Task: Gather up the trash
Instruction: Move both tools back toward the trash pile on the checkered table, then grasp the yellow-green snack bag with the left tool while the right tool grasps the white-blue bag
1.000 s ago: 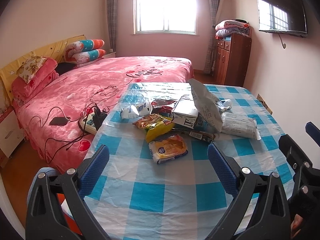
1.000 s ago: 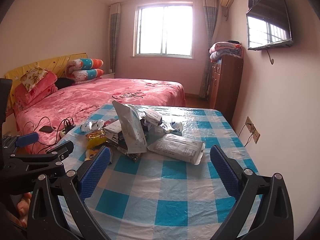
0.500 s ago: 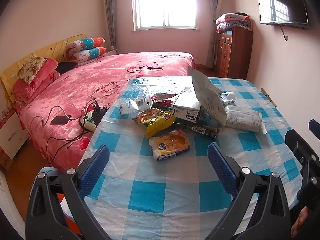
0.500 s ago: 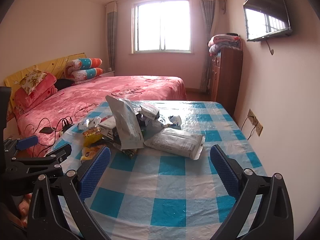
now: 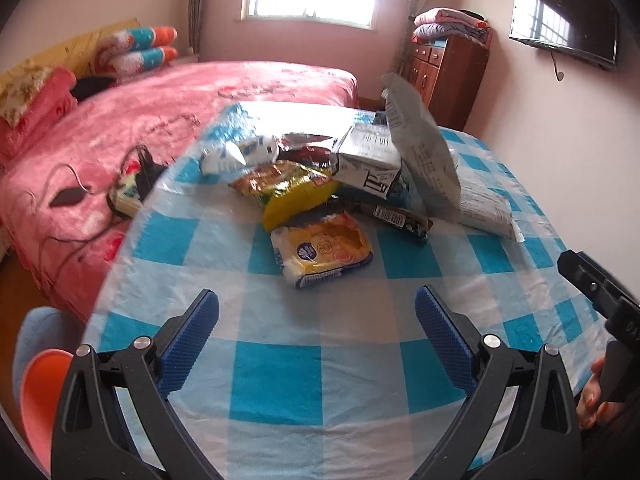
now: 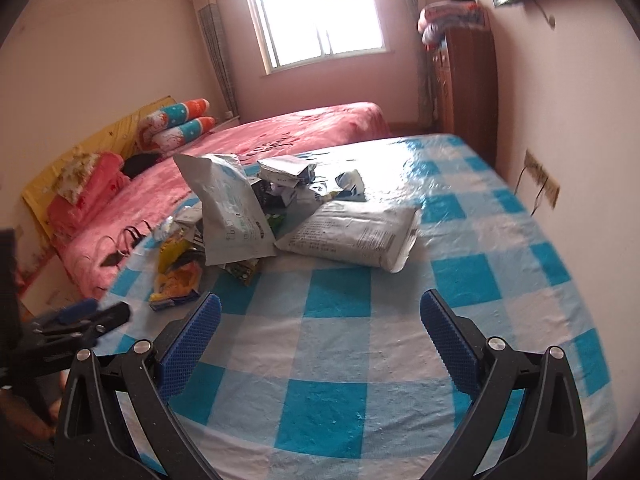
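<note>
Two spread grippers [image 5: 316, 320], one wrapper pile [image 5: 340, 176]

The desk [image 5: 280, 380] is covered by a blue-checked cloth. A heap of wrappers [image 5: 344, 168] is piled at its far middle; a yellow packet [image 5: 322, 250] lies just nearer, a white pouch [image 6: 352, 236] beside the heap.

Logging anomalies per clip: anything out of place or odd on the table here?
Only the expected litter: empty wrappers piled mid-table on the checked cloth, one torn grey pouch propped upright, a yellow packet lying apart. Nothing spilled.
</note>
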A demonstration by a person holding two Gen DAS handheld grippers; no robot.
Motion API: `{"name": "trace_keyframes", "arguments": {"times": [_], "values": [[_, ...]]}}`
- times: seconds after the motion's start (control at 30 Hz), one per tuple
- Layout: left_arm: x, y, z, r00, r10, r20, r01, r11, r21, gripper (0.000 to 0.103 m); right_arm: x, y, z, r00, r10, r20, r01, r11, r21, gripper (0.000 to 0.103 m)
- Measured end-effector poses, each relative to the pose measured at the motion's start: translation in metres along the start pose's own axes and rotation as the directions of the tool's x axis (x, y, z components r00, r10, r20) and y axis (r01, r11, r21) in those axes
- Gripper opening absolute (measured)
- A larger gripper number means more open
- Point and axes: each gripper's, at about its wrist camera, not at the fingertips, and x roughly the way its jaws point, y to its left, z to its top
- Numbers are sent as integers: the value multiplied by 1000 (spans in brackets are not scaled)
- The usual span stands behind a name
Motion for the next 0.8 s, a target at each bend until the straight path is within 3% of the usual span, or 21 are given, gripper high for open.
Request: {"name": "trace_keyframes", "arguments": {"times": [0.13, 0.3, 0.4, 0.53, 0.63, 0.7, 0.8], "values": [[19, 8, 5, 999, 19, -45, -21, 999, -37, 99, 8, -6, 2, 997, 70, -34, -69, 997, 46, 99], [29, 21, 26, 999, 33, -38, -35, 998, -51, 99, 16, -5, 11, 988, 143, -52, -141, 989, 53, 99], [38, 36, 40, 999, -2, -54, -5, 993, -121, 99, 23, 0, 22, 982, 181, -55, -179, 983, 48, 99], [51, 57, 57, 995, -83, -61, 64, 961, -270, 99, 32, 7, 40, 978, 204, -51, -203, 979, 23, 98], [66, 61, 67, 992, -98, -84, 66, 946, -318, 99, 44, 17, 55, 971, 231, -55, -231, 973, 4, 97], [76, 62, 73, 993, -73, -95, 38, 943, -330, 99, 52, 23, 62, 970, 238, -56, -239, 971, -12, 94], [90, 64, 82, 993, -48, -109, 8, 940, -341, 99, 67, 35, 70, 966, 249, -72, -252, 967, -41, 83]]}}
